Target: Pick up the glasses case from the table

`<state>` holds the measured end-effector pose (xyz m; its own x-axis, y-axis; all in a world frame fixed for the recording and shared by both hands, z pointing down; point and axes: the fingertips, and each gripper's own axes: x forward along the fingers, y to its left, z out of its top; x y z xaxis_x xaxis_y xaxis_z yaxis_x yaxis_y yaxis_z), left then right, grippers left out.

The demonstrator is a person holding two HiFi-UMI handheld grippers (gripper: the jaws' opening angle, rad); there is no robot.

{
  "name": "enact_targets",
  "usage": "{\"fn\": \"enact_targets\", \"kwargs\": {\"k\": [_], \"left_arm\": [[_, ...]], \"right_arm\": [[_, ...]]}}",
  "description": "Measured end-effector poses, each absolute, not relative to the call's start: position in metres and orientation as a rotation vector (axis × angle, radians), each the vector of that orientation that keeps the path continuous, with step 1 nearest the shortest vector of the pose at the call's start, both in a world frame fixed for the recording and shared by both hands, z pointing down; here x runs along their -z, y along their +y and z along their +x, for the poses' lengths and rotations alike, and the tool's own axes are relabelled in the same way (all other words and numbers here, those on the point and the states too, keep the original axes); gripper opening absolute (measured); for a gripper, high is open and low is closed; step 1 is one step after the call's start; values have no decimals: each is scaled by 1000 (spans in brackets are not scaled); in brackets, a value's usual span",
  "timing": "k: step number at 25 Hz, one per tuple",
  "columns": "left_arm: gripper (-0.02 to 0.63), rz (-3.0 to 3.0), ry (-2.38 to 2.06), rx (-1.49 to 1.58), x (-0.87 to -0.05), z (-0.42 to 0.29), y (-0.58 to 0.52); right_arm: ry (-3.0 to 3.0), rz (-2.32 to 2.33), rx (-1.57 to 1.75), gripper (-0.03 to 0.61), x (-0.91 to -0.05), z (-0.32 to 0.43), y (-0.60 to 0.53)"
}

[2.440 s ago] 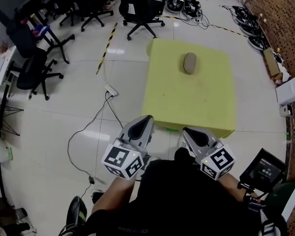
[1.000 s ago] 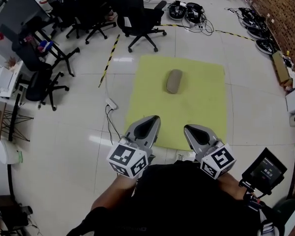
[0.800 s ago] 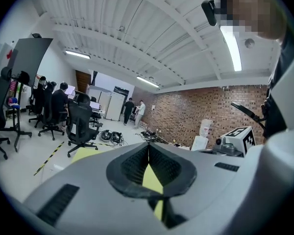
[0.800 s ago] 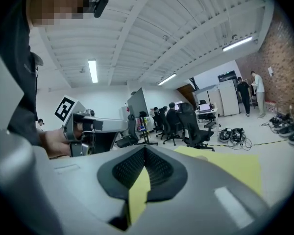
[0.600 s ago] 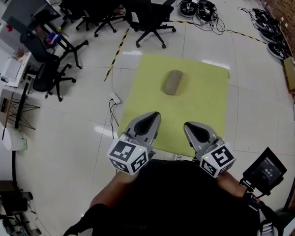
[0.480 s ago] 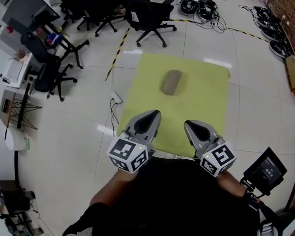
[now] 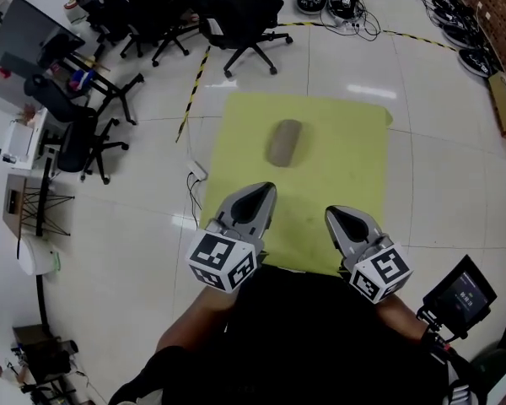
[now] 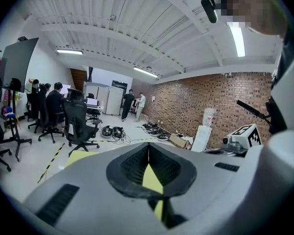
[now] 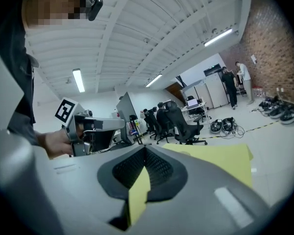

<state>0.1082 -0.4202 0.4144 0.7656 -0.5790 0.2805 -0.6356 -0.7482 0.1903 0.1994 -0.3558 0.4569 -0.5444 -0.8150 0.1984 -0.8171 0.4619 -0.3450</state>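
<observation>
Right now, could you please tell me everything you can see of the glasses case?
The glasses case is a dull grey-brown oblong with rounded ends and a matte surface. It reads as one closed shape, but any seam or hinge is too small to make out. It lies flat on the yellow-green table, in the far half and left of the middle, its long axis pointing roughly away from the person. Only the table touches it.

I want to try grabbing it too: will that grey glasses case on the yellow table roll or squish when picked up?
The glasses case lies flat and looks long and rounded, so it probably won't roll far. It has a domed shape, so it's likely stiff, not squishy. It looks small on the table, so probably light.
</observation>
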Motion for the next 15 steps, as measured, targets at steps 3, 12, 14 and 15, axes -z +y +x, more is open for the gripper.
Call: {"fn": "enact_targets", "kwargs": {"k": [3, 12, 14, 15], "left_arm": [[8, 2681, -925, -325, -418, 111, -433], [72, 2622, -890, -503, -480, 104, -509], [99, 2595, -876, -549, -488, 112, -533], [109, 2579, -875, -571, -496, 113, -543]], "right_arm": [[-2645, 1526, -677, 2, -460, 202, -360], [-2497, 1615, -774, 2, -480, 193, -382], [-2465, 1615, -801, 2, -471, 196, -397], [-2454, 1610, -810, 2, -471, 194, -402]]}}
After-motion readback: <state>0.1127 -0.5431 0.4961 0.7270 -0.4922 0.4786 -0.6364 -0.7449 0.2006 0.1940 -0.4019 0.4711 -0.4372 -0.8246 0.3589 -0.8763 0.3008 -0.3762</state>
